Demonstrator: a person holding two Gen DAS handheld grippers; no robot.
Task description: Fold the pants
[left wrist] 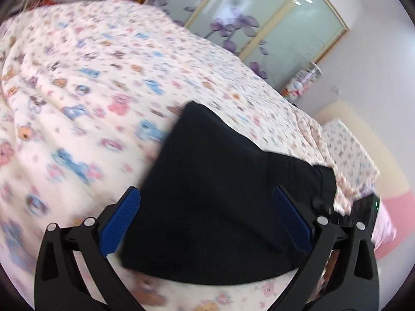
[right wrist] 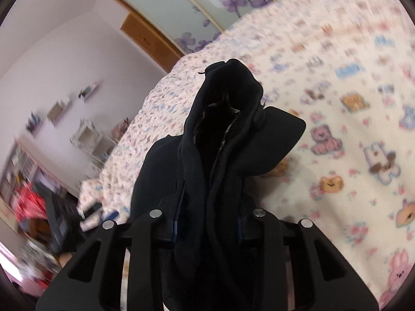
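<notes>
In the left wrist view, our left hand-held gripper (left wrist: 207, 207) has its blue pads (left wrist: 122, 223) spread wide apart, nothing pinched between them. The black pants (left wrist: 220, 197) lie folded on the bed's bear-print blanket (left wrist: 85, 83), filling the gap between the pads and reaching toward 12 o'clock. At 2 o'clock we see frosted wardrobe doors with purple flowers (left wrist: 259, 26).

In the right wrist view, our right hand-held gripper (right wrist: 207, 223) is clamped on a bunched part of the pants (right wrist: 223, 129), which rises from the jaws toward 12 o'clock above the blanket (right wrist: 350, 142). Blurred shelves (right wrist: 85, 134) sit at 9 o'clock.
</notes>
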